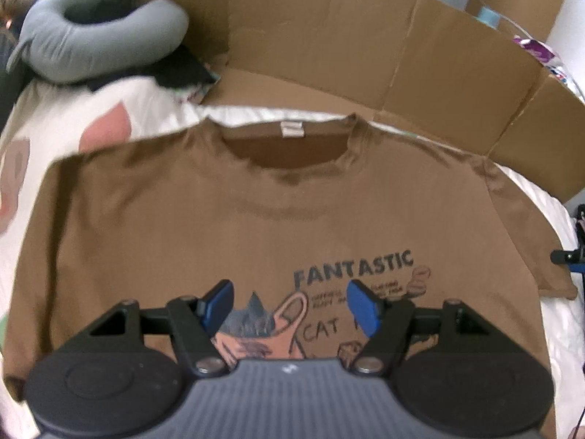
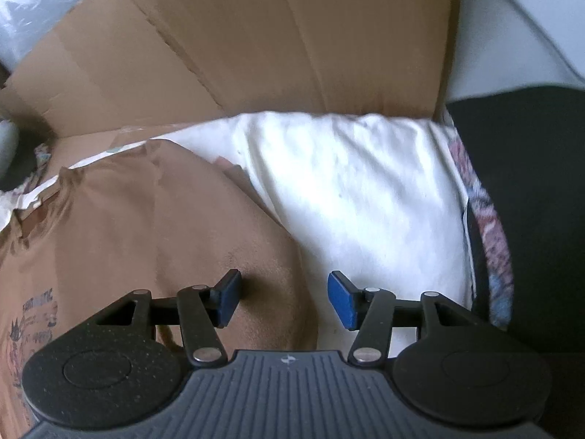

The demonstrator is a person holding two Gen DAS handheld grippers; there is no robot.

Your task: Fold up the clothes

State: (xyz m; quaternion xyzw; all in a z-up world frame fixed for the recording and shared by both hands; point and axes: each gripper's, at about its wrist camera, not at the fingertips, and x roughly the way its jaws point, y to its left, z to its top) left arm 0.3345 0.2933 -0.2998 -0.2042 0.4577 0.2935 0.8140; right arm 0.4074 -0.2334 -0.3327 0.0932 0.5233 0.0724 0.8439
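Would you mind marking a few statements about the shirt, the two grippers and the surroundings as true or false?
1. The brown T-shirt lies spread out, print side up. True.
2. The left gripper is clamped on the collar. False: it is open, over the cat print.
3. The right gripper is open, near the shirt's sleeve edge. True.
4. The shirt's print reads "WONDERFUL". False: it reads "FANTASTIC".
5. Cardboard stands behind the shirt. True.
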